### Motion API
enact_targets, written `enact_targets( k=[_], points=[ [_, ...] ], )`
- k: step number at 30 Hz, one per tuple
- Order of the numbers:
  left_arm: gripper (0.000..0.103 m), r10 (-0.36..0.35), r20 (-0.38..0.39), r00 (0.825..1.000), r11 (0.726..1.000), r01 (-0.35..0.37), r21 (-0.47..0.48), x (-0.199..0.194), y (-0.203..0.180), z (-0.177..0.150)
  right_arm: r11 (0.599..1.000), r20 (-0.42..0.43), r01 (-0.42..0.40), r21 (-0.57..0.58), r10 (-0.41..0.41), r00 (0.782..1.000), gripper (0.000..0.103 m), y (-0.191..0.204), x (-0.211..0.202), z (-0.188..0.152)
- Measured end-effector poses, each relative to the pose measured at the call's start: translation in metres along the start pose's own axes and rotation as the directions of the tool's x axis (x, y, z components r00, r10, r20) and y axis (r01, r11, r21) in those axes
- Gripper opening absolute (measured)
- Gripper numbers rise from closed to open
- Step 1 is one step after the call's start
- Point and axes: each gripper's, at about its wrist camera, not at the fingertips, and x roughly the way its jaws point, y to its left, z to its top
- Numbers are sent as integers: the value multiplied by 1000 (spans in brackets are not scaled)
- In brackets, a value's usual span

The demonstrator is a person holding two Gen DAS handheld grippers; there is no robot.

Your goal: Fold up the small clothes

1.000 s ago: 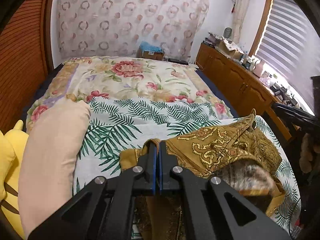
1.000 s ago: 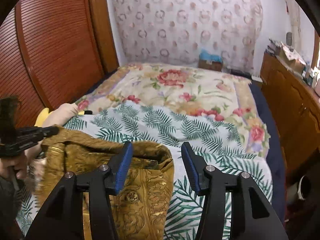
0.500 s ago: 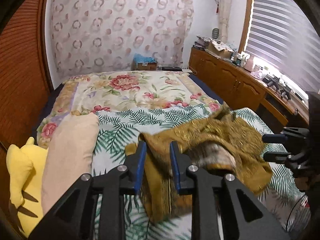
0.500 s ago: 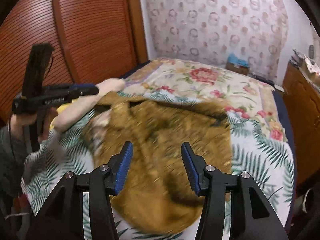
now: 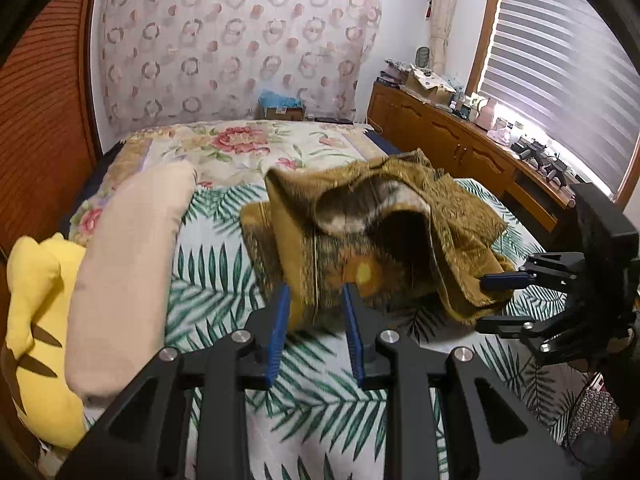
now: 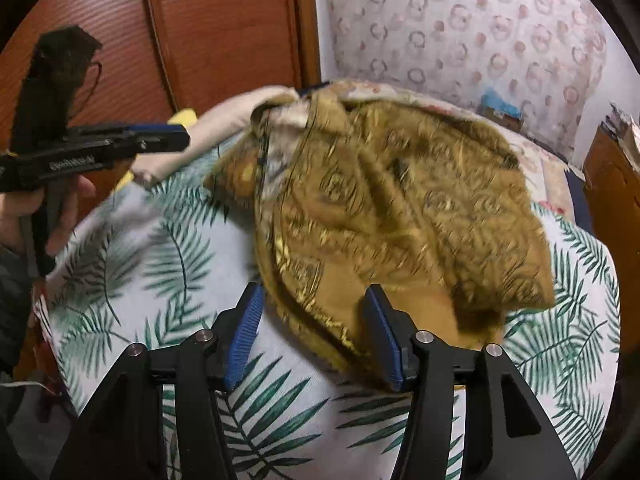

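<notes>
A crumpled garment lies on the bed. In the left wrist view a pillow lies left of it, a plush toy further left, a cabinet right.

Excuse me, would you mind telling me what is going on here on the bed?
A person with a two-finger tool in each hand is folding a small mustard-gold patterned garment on the palm-leaf sheet. The left tool has just been opening and has let the cloth go; nothing is pinched between its fingers. The right tool stands open with the garment's near edge between its fingers, not clamped. The garment lies rumpled, the fold unfinished.
</notes>
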Motion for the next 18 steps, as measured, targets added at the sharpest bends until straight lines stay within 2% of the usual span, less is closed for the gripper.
enact_targets(
  k=[7,11,12,13,14,15,18],
  points=[
    [24,-6,-25,1000,1000,5,-20,6,2,-15,998,-64,59,-30,-61,996,54,6,26,-15],
    [24,6,-25,1000,1000,-6,-15,6,1,-14,996,-57,79,-33,-81,995,50,7,32,-19],
    [24,10,-22,1000,1000,-10,-14,6,0,-14,995,-48,89,-41,-91,995,40,7,32,-20],
    [24,16,-18,1000,1000,-16,-14,6,0,-13,995,-42,88,-44,-89,995,21,7,31,-21],
    [24,20,-15,1000,1000,-20,-14,6,-1,-13,995,-38,84,-46,-85,996,16,6,30,-22],
    [24,18,-16,1000,1000,-19,-12,7,-1,-11,995,-36,87,-51,-89,995,5,5,29,-23],
    [24,14,-16,1000,1000,-14,-2,10,-4,-6,995,-12,88,-47,-89,996,2,-4,19,-23]
  ],
)
